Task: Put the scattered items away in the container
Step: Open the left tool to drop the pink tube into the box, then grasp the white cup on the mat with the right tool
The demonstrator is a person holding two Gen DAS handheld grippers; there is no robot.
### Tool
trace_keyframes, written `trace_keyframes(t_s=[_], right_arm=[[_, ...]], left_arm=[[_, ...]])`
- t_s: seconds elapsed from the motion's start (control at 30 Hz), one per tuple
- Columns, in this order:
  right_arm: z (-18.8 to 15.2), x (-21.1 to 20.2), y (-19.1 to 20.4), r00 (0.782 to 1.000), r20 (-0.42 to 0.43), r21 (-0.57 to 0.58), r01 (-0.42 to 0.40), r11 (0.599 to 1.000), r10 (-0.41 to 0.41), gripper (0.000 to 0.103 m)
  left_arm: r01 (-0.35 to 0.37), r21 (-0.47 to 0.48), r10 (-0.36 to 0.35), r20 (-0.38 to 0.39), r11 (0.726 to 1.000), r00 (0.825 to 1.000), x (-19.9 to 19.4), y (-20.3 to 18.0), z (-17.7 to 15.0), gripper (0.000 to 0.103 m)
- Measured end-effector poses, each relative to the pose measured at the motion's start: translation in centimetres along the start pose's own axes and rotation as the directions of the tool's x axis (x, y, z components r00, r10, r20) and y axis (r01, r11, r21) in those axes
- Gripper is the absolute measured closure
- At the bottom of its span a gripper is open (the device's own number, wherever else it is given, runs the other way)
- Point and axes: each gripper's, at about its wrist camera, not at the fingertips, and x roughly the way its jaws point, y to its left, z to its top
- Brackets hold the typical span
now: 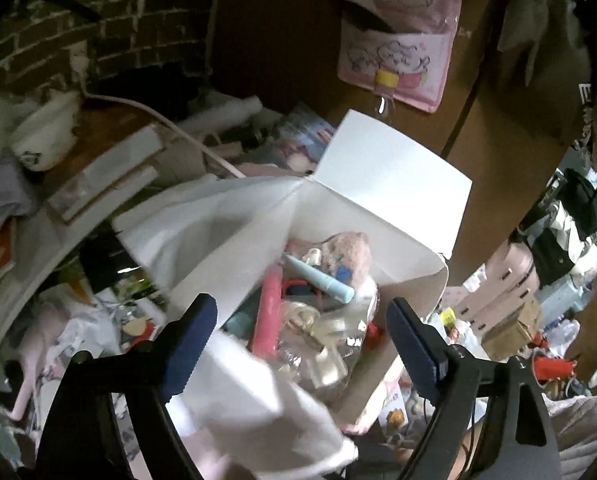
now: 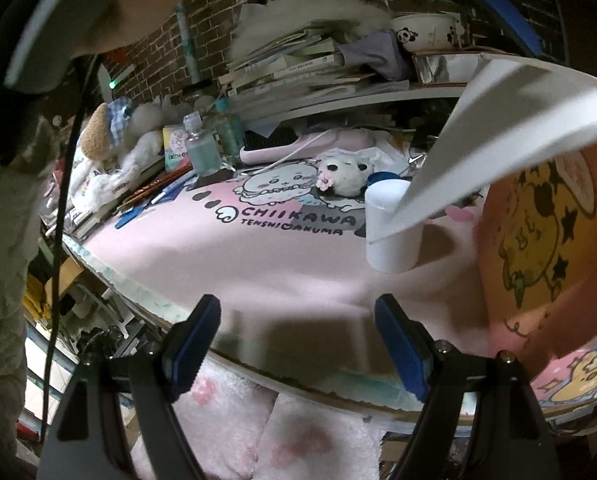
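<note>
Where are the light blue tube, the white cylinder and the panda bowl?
light blue tube (image 1: 324,282): left wrist view, middle of its body.
white cylinder (image 2: 392,240): right wrist view, front wall.
panda bowl (image 2: 424,32): right wrist view, outer side.

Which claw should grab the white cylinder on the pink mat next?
Right. The right claw is open and empty, facing the white cylinder on the pink mat. The left claw, also open, hangs over the white box, away from it.
</note>
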Motion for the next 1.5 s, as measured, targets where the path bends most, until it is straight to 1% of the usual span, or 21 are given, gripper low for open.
trace_keyframes(t_s=[0.07,0.17,0.23,0.33,0.43,0.5,0.57,0.63,0.77,0.83,0.87,0.93,1.0,1.03,1.1,1.17,1.3,1.37,1.43,1.5], right_arm=[[0.0,0.0,0.3,1.000,0.004,-0.005,0.012,1.000,-0.012,0.026],[0.0,-0.1,0.8,0.998,0.022,-0.023,0.055,0.998,-0.055,0.026],[-0.1,-0.1,1.2,0.996,0.042,-0.027,0.086,0.996,-0.085,0.026],[-0.3,-0.2,1.4,0.987,0.081,-0.009,0.139,0.990,-0.138,0.026],[-0.4,-0.1,1.6,0.969,0.124,0.003,0.214,0.977,-0.212,0.026],[-0.4,0.2,1.9,0.946,0.156,0.002,0.287,0.958,-0.284,0.026],[-0.2,0.6,1.9,0.929,0.178,0.013,0.328,0.945,-0.325,0.026],[0.0,1.3,1.8,0.907,0.195,0.036,0.373,0.927,-0.373,0.026],[0.7,2.6,1.0,0.887,0.185,0.085,0.415,0.906,-0.424,0.026],[1.1,3.2,0.8,0.877,0.180,0.097,0.434,0.896,-0.445,0.026],[1.3,3.5,0.6,0.874,0.175,0.103,0.442,0.891,-0.454,0.028],[1.5,4.0,0.1,0.869,0.165,0.113,0.453,0.884,-0.466,0.037],[1.7,4.6,-0.2,0.865,0.154,0.113,0.465,0.878,-0.477,0.046],[1.7,4.8,-0.3,0.862,0.154,0.112,0.471,0.875,-0.484,0.048],[1.7,5.0,-0.3,0.856,0.164,0.101,0.479,0.872,-0.490,0.060],[1.6,5.1,-0.1,0.858,0.170,0.082,0.477,0.875,-0.484,0.066],[1.5,5.0,0.2,0.880,0.176,0.073,0.435,0.898,-0.441,0.066],[1.4,4.7,0.9,0.886,0.189,0.056,0.421,0.905,-0.424,0.066],[1.3,4.4,1.7,0.887,0.209,0.032,0.414,0.910,-0.411,0.067],[1.4,4.1,2.6,0.896,0.216,0.006,0.396,0.918,-0.388,0.067]], left_arm=[[-0.014,-0.016,0.015,0.025,1.000,1.000,-1.3,0.4,-0.7,0.005],[-0.086,-0.037,0.089,0.093,0.996,0.992,-3.7,1.1,-2.4,0.004],[-0.145,-0.062,0.152,0.133,0.987,0.979,-5.2,1.7,-3.8,0.000],[-0.210,-0.125,0.231,0.182,0.970,0.956,-7.3,2.9,-6.2,0.000],[-0.225,-0.196,0.267,0.226,0.954,0.937,-8.9,4.6,-9.1,0.000],[-0.221,-0.238,0.278,0.245,0.946,0.929,-9.7,5.7,-11.0,0.000],[-0.226,-0.277,0.299,0.259,0.934,0.918,-10.4,6.7,-12.9,0.000],[-0.237,-0.314,0.326,0.271,0.919,0.906,-10.8,7.5,-14.5,0.000],[-0.239,-0.370,0.362,0.311,0.898,0.879,-11.9,8.7,-17.3,0.000],[-0.239,-0.390,0.375,0.322,0.889,0.869,-12.3,9.1,-18.4,0.000],[-0.242,-0.398,0.381,0.320,0.885,0.867,-12.4,9.4,-18.9,0.000],[-0.248,-0.414,0.393,0.315,0.876,0.864,-12.4,9.8,-19.6,0.000],[-0.243,-0.422,0.391,0.313,0.874,0.865,-12.5,10.1,-20.1,0.000],[-0.238,-0.424,0.389,0.315,0.874,0.866,-12.5,10.2,-20.3,0.000],[-0.230,-0.429,0.384,0.317,0.873,0.867,-12.5,10.3,-20.5,0.000],[-0.233,-0.432,0.388,0.315,0.871,0.866,-12.5,10.3,-20.5,0.000],[-0.248,-0.435,0.400,0.304,0.866,0.865,-12.5,10.3,-20.9,0.000],[-0.264,-0.444,0.415,0.287,0.856,0.863,-12.3,10.4,-21.2,0.000],[-0.265,-0.456,0.418,0.276,0.850,0.865,-12.3,10.6,-21.6,0.000],[-0.268,-0.475,0.425,0.261,0.838,0.867,-12.4,10.9,-22.1,0.000]])
